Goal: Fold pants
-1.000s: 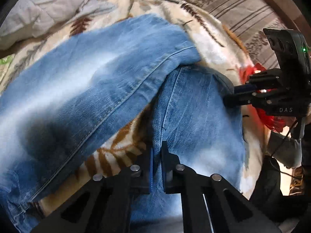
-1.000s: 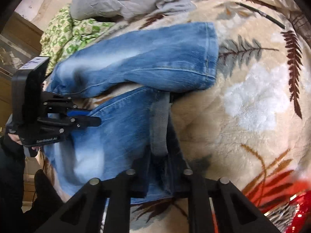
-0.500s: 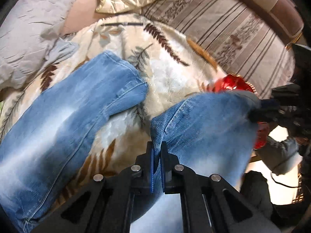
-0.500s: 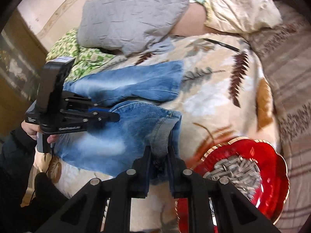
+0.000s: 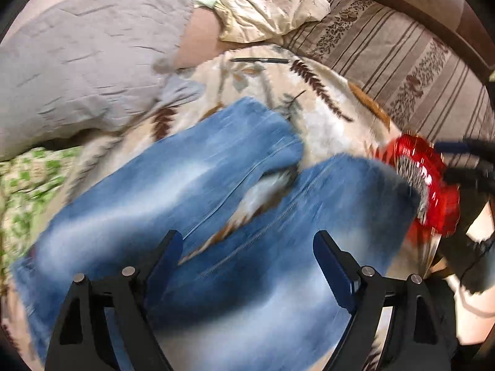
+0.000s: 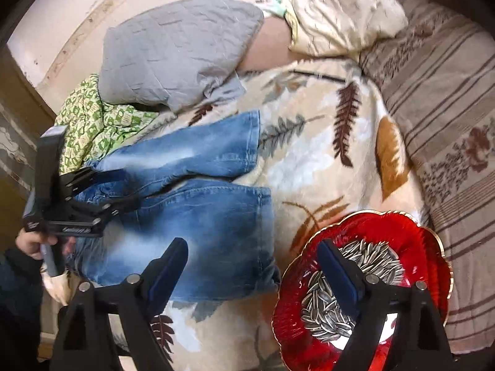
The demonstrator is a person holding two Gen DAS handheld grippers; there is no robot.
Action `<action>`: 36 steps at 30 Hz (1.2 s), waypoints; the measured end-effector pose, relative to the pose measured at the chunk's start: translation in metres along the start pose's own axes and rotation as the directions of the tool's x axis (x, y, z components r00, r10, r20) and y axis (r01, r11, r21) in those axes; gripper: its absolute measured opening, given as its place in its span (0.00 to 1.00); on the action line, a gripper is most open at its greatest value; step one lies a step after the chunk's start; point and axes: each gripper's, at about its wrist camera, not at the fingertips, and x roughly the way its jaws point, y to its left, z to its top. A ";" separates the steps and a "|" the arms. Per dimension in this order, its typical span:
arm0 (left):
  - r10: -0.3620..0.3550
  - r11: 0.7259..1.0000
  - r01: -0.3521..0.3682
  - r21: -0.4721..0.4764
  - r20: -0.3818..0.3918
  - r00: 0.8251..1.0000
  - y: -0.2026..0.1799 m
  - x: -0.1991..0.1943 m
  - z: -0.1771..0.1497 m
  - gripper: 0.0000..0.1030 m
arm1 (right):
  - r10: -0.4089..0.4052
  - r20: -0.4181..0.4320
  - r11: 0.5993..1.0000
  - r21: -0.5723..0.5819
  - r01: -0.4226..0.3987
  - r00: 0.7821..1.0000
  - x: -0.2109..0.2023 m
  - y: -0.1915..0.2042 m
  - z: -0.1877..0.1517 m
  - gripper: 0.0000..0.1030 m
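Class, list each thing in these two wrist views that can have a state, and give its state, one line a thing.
jeans: lying on the blanket, legs apart, not held.
left tongs: open, jaws just opened, nothing between them.
right tongs: open, jaws just opened, nothing between them.
red dish: upright on the bed, holding sunflower seeds.
grey pillow: creased, lying at the head of the bed.

No text can be read; the left gripper (image 6: 123, 187) bears only blurred, illegible white lettering.
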 end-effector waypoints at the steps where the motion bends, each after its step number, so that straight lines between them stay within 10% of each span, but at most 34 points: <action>1: 0.023 1.000 -0.023 0.006 -0.003 1.000 0.005 -0.008 -0.009 0.84 | -0.003 0.005 1.000 -0.011 0.003 1.000 -0.002 0.005 -0.002 0.85; 12: 0.326 0.938 -0.338 -0.083 -0.130 0.937 0.101 -0.136 -0.170 0.84 | 0.149 -0.027 0.976 -0.157 -0.151 0.989 0.020 0.129 -0.034 0.85; 18: 0.365 0.897 -0.395 -0.199 -0.170 0.915 0.140 -0.182 -0.256 0.92 | 0.233 -0.095 0.914 -0.319 -0.251 0.968 0.047 0.231 -0.065 0.85; 25: 0.294 0.868 -0.331 -0.370 -0.156 0.943 0.169 -0.129 -0.296 0.92 | 0.208 -0.149 0.812 -0.525 -0.255 0.967 0.083 0.313 -0.113 0.85; 32: 0.093 0.751 -0.093 -0.654 -0.035 0.995 0.198 -0.087 -0.316 0.92 | 0.166 -0.194 0.719 -0.647 -0.254 0.967 0.137 0.375 -0.139 0.85; 36: 0.175 0.808 -0.201 -0.553 -0.100 0.979 0.188 -0.079 -0.311 0.49 | 0.083 -0.186 0.682 -0.706 -0.192 0.979 0.171 0.395 -0.148 0.84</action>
